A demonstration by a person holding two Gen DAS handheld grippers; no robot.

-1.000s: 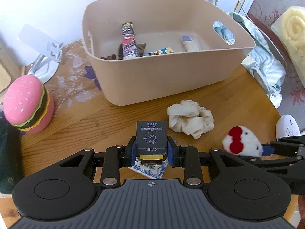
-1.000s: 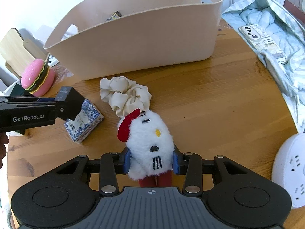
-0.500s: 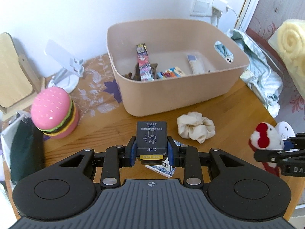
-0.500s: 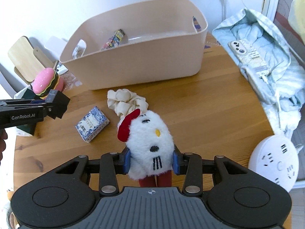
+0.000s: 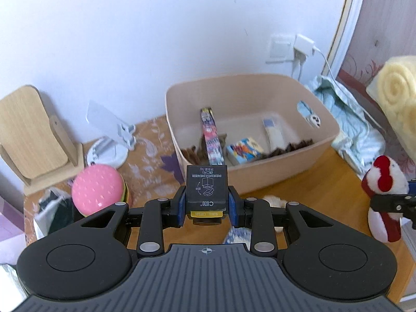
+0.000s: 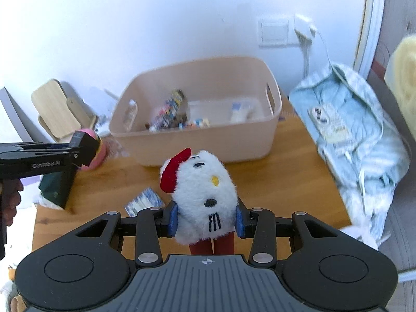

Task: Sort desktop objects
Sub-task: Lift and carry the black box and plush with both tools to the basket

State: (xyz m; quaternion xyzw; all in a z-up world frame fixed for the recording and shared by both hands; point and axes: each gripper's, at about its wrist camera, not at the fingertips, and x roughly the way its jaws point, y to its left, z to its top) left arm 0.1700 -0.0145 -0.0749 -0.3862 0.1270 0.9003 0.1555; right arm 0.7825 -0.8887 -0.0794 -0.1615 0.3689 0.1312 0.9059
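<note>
Your left gripper [image 5: 207, 204] is clamped on a small black box [image 5: 207, 186], held above the wooden table [image 6: 286, 182] in front of the beige bin [image 5: 273, 171]. Your right gripper [image 6: 206, 219] squeezes a white plush toy [image 6: 205, 197], also off the table, facing the bin's near wall. The bin's open top has room at its middle and right; a tall wrapper [image 5: 212, 140] leans at its left. Bare table lies between bin and blue cloth [image 6: 364, 135]. A blue patterned packet [image 6: 144, 202] is partly hidden behind your right gripper's finger, and the things in the bin are blurred in the right view.
</note>
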